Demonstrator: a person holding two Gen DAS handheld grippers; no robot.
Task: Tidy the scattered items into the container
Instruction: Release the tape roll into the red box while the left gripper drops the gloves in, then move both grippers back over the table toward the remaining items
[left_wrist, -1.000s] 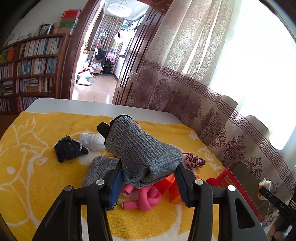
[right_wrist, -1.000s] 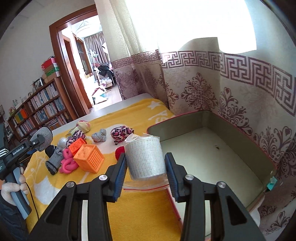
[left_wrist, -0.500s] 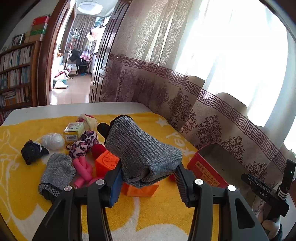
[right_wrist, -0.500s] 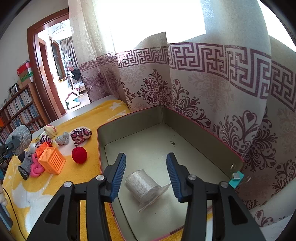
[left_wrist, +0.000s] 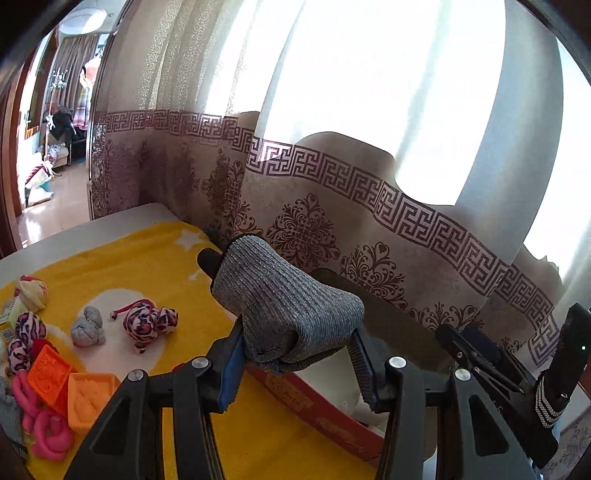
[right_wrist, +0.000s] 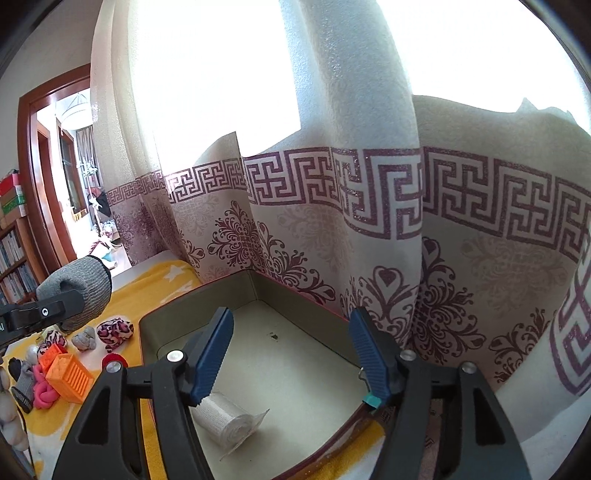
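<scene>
Left gripper (left_wrist: 297, 363) clamps grey glove (left_wrist: 284, 314) between blue pads, glove held in air over red box rim (left_wrist: 295, 397). Right gripper (right_wrist: 291, 354) jaws wide apart, nothing between them, above box (right_wrist: 236, 291) interior. White roll (right_wrist: 225, 421) lies on box floor near front wall, in clear wrapper. Box sits at blanket (left_wrist: 155, 273) edge beside curtain (left_wrist: 332, 206). Orange blocks (left_wrist: 70, 384), pink rope (left_wrist: 44, 424), leopard balls (left_wrist: 147, 321) scattered on blanket, well apart from box.

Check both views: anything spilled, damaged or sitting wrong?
Nothing stands out. The bagged white roll lies on its side inside the container, its plastic bag trailing loose. The right claw is open; the left claw holds the grey sock.
</scene>
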